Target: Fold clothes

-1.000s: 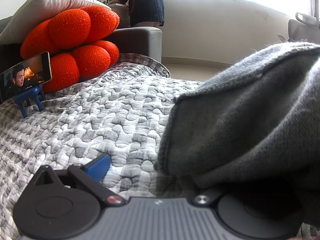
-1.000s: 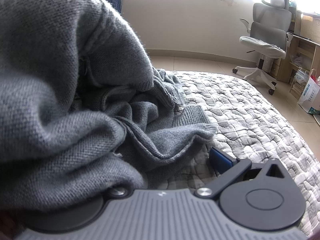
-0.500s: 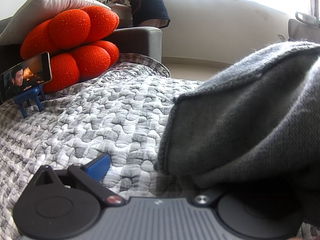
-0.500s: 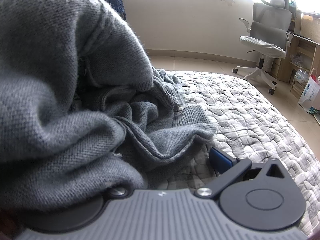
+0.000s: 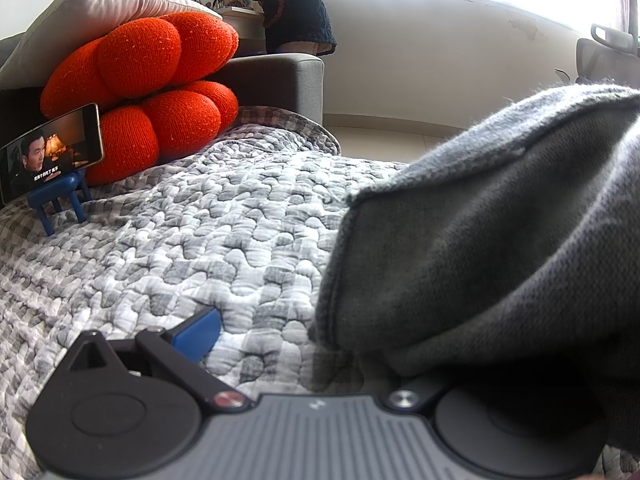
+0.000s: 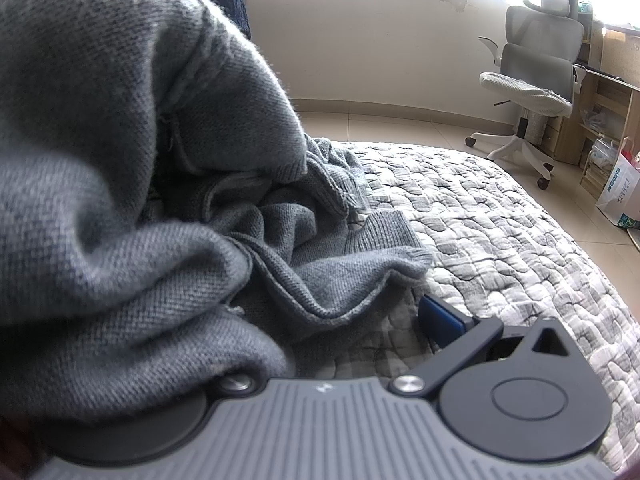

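Note:
A grey knit sweater lies bunched on the quilted grey-and-white bedspread. In the left wrist view it drapes over the right finger of my left gripper; the left blue pad shows, spread wide and bare. In the right wrist view the sweater covers the left finger of my right gripper; the right blue pad is bare and spread wide. Both grippers stand open, low over the bed, with cloth lying over one finger each.
An orange knotted cushion and a white pillow lean on a grey sofa arm. A phone on a blue stand plays video. A person stands at the back. An office chair stands past the bed.
Neither gripper nor the sweater has visibly moved. Only the person in the background has shifted a little.

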Demonstrator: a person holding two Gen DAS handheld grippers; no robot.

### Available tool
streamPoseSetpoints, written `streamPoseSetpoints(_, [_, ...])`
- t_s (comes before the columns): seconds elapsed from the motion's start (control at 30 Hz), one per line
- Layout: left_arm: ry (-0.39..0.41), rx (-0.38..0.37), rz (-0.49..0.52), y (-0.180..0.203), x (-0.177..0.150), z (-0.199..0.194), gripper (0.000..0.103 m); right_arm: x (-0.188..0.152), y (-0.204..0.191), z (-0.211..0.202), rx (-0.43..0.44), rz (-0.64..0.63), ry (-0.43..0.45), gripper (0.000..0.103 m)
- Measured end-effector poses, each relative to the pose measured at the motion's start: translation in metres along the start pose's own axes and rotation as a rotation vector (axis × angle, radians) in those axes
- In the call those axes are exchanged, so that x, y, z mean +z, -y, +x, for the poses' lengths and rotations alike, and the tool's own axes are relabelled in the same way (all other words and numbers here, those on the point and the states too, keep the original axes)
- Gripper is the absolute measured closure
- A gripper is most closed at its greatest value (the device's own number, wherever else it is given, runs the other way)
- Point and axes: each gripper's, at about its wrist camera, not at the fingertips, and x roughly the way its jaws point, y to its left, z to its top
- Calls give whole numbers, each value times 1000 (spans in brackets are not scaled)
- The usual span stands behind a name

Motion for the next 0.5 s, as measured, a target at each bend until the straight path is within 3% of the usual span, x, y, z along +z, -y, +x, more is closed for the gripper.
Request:
streamPoseSetpoints(0.37, [-25, 7, 23, 1, 2, -3, 0, 0, -7, 13, 16, -18, -23, 0])
streamPoseSetpoints(0.5, [-92, 24, 60, -7, 7, -19, 0, 6, 6, 14, 106, -48, -79, 0])
